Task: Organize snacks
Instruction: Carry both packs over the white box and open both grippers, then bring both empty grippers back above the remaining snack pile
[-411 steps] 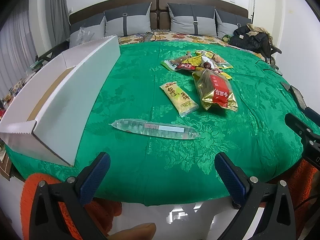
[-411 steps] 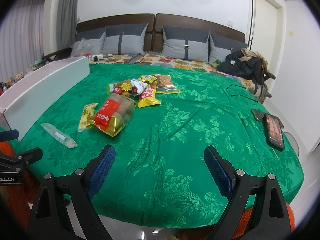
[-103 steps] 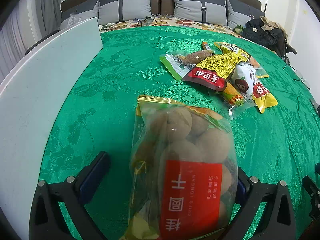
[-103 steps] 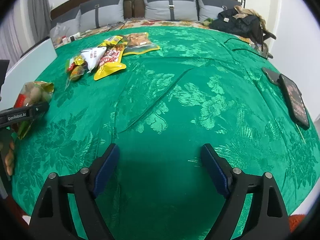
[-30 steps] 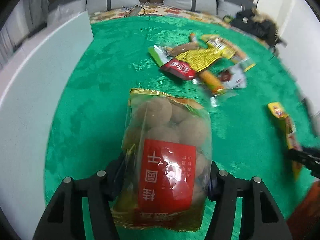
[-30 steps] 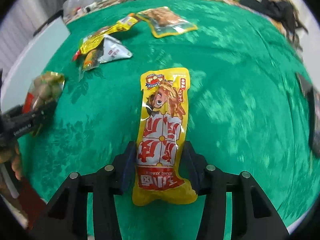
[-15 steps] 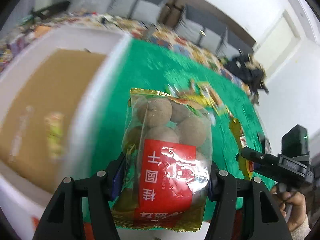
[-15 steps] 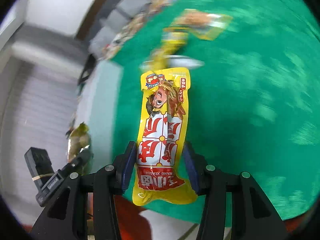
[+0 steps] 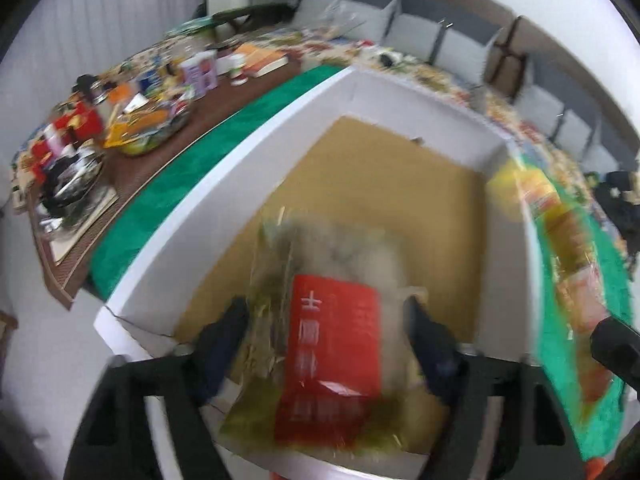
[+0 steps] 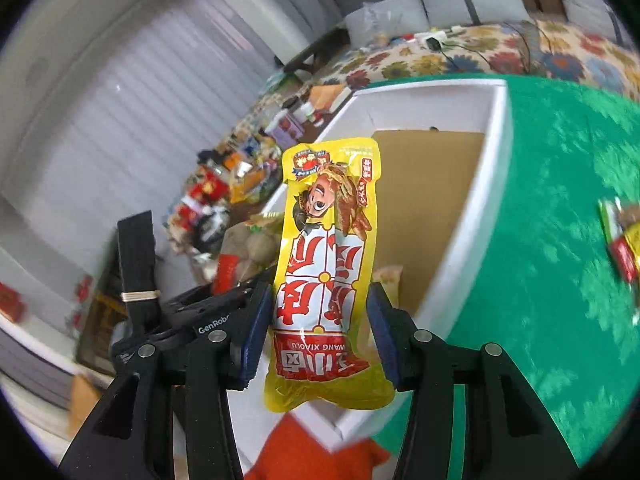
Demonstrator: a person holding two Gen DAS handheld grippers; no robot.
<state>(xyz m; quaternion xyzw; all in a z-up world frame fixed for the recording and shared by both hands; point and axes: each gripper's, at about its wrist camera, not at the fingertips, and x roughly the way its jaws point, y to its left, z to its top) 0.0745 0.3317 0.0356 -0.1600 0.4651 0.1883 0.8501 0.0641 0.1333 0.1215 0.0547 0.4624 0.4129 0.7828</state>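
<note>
In the left wrist view my left gripper hangs over the white box with a brown cardboard floor. Its jaws are opening, and the blurred longan bag with a red label sits loose between them, a gap at each pad. My right gripper holds the yellow snack pack upright over the box's near corner. Its jaws are starting to open, but the pads still touch the pack. The right wrist view also shows the left gripper with the longan bag at lower left.
A pale snack pack lies inside the box. More snacks lie on the green cloth to the right. A cluttered brown side table runs along the box's far side. Something orange sits below the box's near corner.
Both grippers have swung from over the green cloth to above the white box. The left jaws have widened and the longan bag has come loose between them. The yellow pack stays between the right pads.
</note>
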